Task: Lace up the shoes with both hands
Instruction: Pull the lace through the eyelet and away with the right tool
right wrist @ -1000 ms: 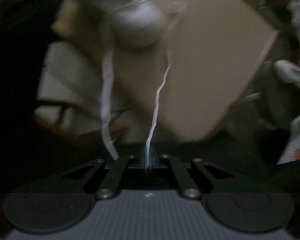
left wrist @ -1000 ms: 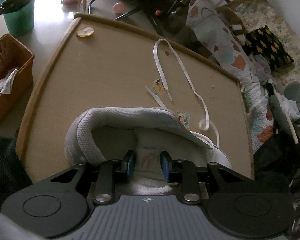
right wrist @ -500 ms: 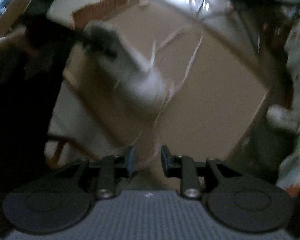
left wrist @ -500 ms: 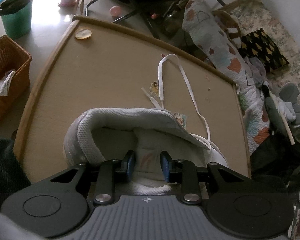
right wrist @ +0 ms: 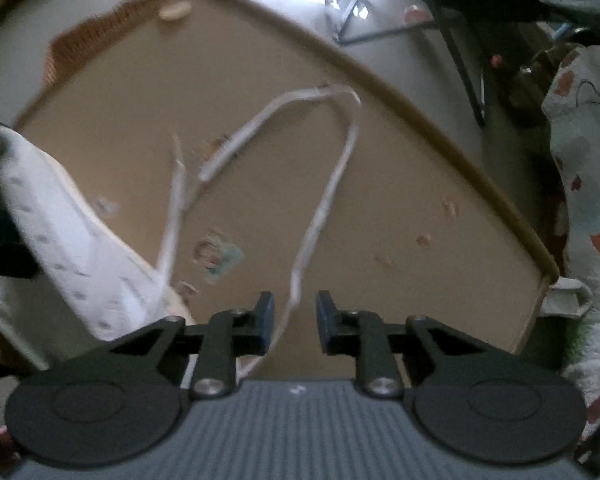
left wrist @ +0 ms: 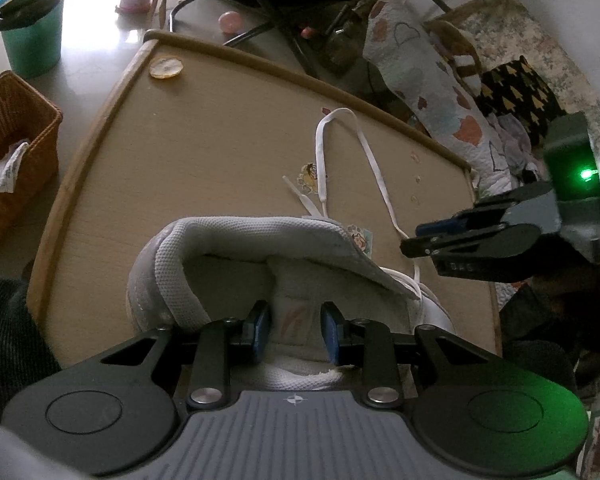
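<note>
Shoe [left wrist: 260, 256] sits at the worktop's [left wrist: 180, 152] near edge, the left tool [left wrist: 296, 330] clamped on its soft padded tongue. The lace [right wrist: 328, 188] is light, limp and flat; best pinched near its stiff tip. Right tool [right wrist: 294, 316] is closing with the lace between the jaws, not yet pinched. Only the left view shows the tongue grip; the right view shows the lace's full loop.

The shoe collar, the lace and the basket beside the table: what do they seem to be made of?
Shoe collar: probably knitted mesh fabric, matte grey-white; a fine dotted weave shows.
Lace: looks like flat woven textile tape, white and limp; it lies in a soft loop on the table.
Basket: apparently woven wicker or rattan, brown; plaited strands show on its wall.
</note>
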{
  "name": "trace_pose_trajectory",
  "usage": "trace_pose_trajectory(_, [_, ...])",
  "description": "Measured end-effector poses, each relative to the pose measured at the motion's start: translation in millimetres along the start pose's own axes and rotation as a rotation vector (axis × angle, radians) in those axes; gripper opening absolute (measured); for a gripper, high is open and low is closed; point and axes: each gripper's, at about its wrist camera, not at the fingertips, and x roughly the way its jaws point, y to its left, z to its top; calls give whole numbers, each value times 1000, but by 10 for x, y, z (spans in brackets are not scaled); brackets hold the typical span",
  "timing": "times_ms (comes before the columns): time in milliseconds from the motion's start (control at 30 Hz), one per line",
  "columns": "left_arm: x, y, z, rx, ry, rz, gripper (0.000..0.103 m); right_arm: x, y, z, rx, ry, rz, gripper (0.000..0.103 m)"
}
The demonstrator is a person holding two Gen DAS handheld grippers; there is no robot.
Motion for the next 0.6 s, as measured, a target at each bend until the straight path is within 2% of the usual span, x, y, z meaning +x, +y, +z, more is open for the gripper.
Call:
trace_pose_trajectory(33, [2,-3,0,-1,0,1,32,-1,-29,-27,8,-3,12,5])
trace_pose_trajectory(67, [3,-5,-1,-1,0,1,32,-8,-55,-59,15,10,17,1])
trace_pose_trajectory(200, [0,-7,-10,-2,-1,-1,32,-39,-129,-279,-28,100,4,0])
trace_pose_trajectory(433, [1,-8,-22,0,-6,0,32,-242,-619,-841,-67,237,-120,0])
trace_pose_trajectory(600, [8,-5,-8,-2,-4,0,32,-527,-1046,-1115,-22,243,-237,0])
